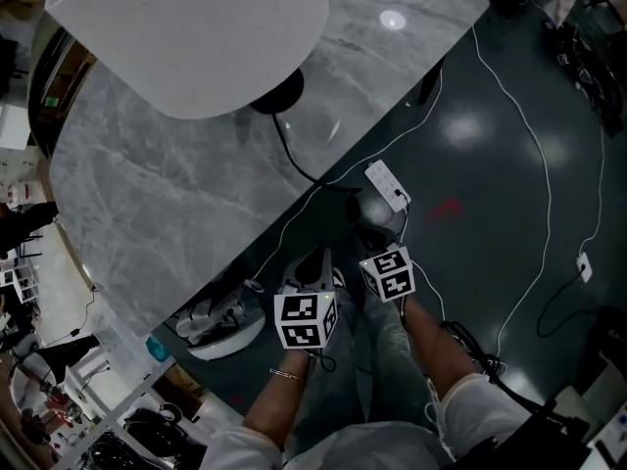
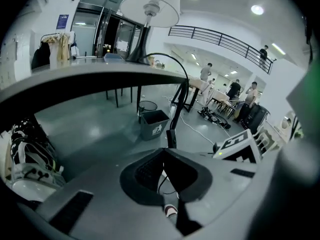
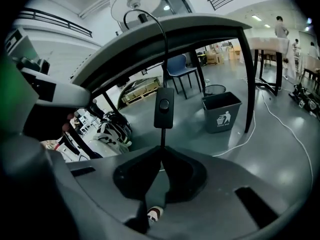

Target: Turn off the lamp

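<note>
The lamp [image 1: 191,37] stands on the marble table [image 1: 157,204] with a white shade and a black base [image 1: 277,94]. Its black cord [image 1: 294,160] drops over the table edge. The inline switch [image 3: 164,107] hangs on that cord, just past my right gripper [image 3: 162,147]. That gripper's jaws are shut, and the cord runs down to where the tips meet. I cannot tell whether it is pinched. My left gripper [image 2: 167,150] is also shut, with the switch [image 2: 171,138] edge-on right above its tips. In the head view both grippers [image 1: 306,319] [image 1: 388,272] sit low, below the table edge.
A white power strip [image 1: 387,184] lies on the dark floor, with white cables [image 1: 534,145] trailing right. A grey waste bin [image 3: 222,111] stands under the table beside a table leg [image 3: 247,79]. Bags [image 2: 25,154] are piled at the left. People stand far off.
</note>
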`<state>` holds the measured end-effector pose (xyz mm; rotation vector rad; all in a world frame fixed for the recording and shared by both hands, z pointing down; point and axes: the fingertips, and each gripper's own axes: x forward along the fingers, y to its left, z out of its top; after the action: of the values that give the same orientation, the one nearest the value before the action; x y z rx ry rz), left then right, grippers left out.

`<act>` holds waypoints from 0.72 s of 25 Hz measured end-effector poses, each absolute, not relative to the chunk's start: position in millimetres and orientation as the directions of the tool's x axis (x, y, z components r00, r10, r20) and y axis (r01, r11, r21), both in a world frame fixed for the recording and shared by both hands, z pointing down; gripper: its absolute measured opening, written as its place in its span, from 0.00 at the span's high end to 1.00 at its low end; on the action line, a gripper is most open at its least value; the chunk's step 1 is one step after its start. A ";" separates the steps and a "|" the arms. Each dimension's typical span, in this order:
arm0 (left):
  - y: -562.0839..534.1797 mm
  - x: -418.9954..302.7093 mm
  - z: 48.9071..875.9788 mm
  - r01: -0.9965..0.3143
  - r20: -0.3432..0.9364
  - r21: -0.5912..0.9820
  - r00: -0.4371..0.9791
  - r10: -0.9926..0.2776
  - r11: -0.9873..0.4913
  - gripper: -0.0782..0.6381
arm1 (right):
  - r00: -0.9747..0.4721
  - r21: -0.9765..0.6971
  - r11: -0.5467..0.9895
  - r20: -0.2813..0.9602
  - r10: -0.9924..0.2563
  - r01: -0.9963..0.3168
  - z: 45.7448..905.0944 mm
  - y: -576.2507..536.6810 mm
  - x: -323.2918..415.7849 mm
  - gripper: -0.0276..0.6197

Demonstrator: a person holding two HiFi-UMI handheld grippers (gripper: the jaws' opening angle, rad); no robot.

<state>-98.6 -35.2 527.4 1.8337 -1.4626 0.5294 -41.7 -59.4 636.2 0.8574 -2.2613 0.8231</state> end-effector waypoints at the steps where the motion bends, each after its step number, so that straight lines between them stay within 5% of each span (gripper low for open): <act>1: -33.5 -100.9 535.3 -0.955 0.704 0.281 0.271 -0.656 -0.093 0.88 | -0.624 -0.335 0.604 0.692 -0.363 -0.723 644.3 -60.6 -44.9 0.94; 18: -30.9 -110.2 593.8 -0.954 0.684 0.288 0.267 -0.679 -0.085 0.88 | -0.661 -0.407 0.550 0.624 -0.416 -0.730 712.2 -87.9 -73.5 0.93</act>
<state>-110.2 -30.9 593.8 1.8348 -1.4821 0.4949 -73.5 -87.9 712.2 0.9265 -2.3274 0.9144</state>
